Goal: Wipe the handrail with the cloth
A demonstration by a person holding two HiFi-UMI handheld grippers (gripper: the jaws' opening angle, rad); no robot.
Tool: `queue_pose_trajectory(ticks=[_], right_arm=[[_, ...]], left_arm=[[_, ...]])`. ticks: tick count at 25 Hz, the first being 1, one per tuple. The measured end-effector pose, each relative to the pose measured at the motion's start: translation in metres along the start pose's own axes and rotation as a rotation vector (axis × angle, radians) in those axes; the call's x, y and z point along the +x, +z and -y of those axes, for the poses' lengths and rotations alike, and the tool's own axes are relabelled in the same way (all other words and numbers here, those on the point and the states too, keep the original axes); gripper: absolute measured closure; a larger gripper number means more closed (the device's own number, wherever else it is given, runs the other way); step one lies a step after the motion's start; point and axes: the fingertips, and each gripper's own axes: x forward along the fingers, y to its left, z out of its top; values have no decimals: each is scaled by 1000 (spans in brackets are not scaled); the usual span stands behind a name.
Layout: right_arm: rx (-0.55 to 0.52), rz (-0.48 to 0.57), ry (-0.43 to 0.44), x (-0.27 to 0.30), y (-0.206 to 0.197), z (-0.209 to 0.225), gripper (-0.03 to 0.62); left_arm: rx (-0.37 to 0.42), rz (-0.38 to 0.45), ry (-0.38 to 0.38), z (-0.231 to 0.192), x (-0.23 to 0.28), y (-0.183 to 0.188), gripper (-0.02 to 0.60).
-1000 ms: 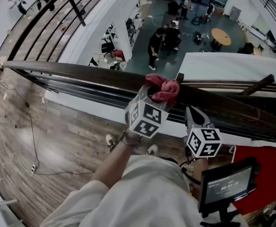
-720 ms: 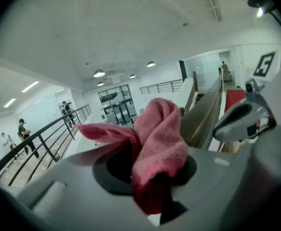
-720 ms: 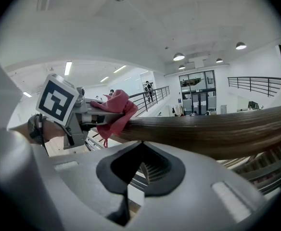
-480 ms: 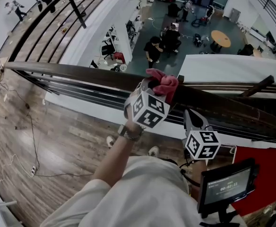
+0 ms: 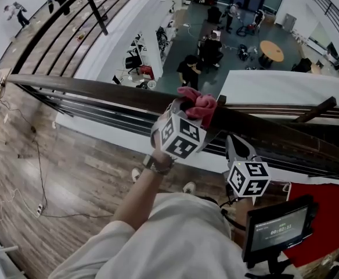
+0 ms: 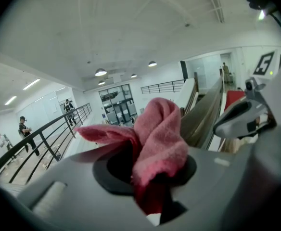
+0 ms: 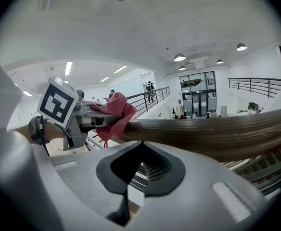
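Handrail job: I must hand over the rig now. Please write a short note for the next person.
Left hand-held gripper: shut on the pink cloth, which is pressed on top of the wooden handrail.
Right hand-held gripper: shut, holding nothing, on the near side of the handrail, just right of the cloth.
Done: cloth is gripped and on the rail. The pictures do not show how much is already wiped.
Left: probably slide the cloth along the rest of the rail, keeping it pressed down.

Pink cloth [image 5: 197, 104] bunched, resting atop dark wooden handrail [image 5: 100, 91].
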Motion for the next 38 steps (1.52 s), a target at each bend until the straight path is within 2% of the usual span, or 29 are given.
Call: queue_pose_trajectory(ticks=[12,22,29,38], right_arm=[[-7,5,4,7,11,-13,591],[-12,7,18,21,18,-42,591],[-9,10,13,16,33,-37,591],[-23,10,13,49,23,-87,591]], left_arm=[[-8,-11,-1,-16,-6,-4,451],[-21,-31,-15,-40,-15,-14,451],[-16,-45,-30,-39,-15,-2,451],[-31,-45,-42,-75,-35,-45,451]])
